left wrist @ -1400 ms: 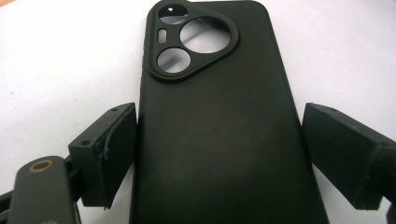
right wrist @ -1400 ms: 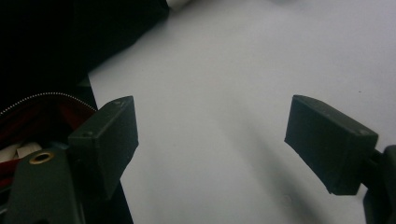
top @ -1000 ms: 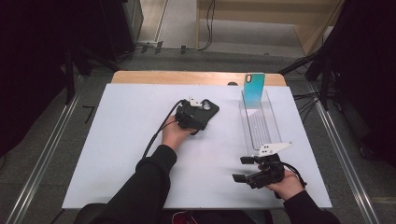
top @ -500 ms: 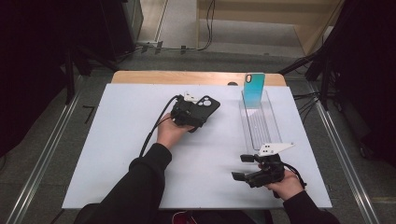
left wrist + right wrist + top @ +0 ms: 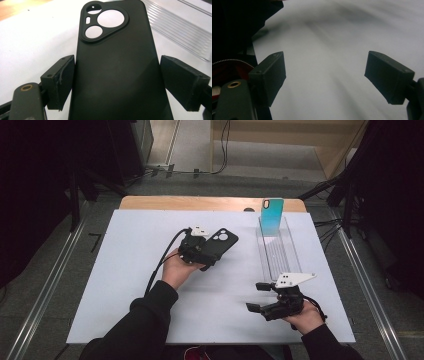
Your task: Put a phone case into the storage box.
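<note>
In the high view, our left gripper (image 5: 212,251) sits just above the middle of the frame, holding a black phone case (image 5: 220,244) that sticks out towards the upper right, off the white table (image 5: 125,285). A clear slotted rack (image 5: 277,251) lies to the right of it, with a teal phone case (image 5: 272,216) standing upright at its far end. Our right gripper (image 5: 257,296) rests at lower right, jaws apart and holding nothing.

In the left gripper view, the black case (image 5: 117,72) fills the centre, camera cut-outs at the top. The jaws sit on its two long edges; the left pad touches, while at the right pad a sliver of gap may remain, so we judge the grip light. The case looks thin, light and bendy, with a matte skin that should not slip; holding it by the long edges near the middle keeps it from bowing.

In the right gripper view, the jaws stand wide over blurred white table.

Against the earlier frame, the left gripper and case have lifted and shifted leftward; the right gripper has kept its place.
</note>
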{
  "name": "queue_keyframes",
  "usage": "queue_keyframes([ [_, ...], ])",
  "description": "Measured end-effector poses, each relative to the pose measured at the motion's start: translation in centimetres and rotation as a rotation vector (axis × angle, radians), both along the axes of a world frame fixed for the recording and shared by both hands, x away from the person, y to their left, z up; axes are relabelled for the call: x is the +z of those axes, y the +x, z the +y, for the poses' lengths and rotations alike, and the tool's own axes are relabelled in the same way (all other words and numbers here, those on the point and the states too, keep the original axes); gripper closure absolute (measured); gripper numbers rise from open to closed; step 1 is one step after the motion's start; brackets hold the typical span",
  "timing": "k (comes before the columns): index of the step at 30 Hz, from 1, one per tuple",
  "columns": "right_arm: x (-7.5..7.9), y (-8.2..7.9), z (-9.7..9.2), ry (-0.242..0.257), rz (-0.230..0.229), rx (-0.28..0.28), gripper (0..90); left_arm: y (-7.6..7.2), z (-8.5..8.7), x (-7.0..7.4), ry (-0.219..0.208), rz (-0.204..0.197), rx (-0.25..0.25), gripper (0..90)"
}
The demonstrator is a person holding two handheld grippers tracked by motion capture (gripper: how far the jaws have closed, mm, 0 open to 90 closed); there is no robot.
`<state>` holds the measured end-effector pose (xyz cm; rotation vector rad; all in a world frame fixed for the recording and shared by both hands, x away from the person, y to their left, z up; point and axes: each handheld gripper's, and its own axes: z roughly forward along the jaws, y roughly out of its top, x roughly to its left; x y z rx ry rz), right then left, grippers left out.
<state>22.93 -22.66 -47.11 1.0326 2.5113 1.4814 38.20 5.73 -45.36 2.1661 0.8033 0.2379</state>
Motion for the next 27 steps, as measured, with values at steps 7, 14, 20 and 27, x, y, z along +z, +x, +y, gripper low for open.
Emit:
queue_keyframes([
  [7,0.3,0.1,0.7,-0.012,0.0,-0.013,15.2,-2.1,1.0,0.0,-0.028,0.013,0.011,16.0],
  [14,0.8,1.0,1.1,-0.001,0.074,-0.089,15.2,-4.2,1.7,0.4,-0.07,-0.006,0.059,16.0],
  [20,1.6,1.7,1.4,0.035,0.104,-0.131,15.2,-5.4,2.0,0.2,-0.108,-0.003,0.087,15.9],
  [27,2.3,2.2,2.0,0.055,0.127,-0.171,15.3,-6.8,2.3,0.2,-0.189,-0.017,0.155,15.8],
])
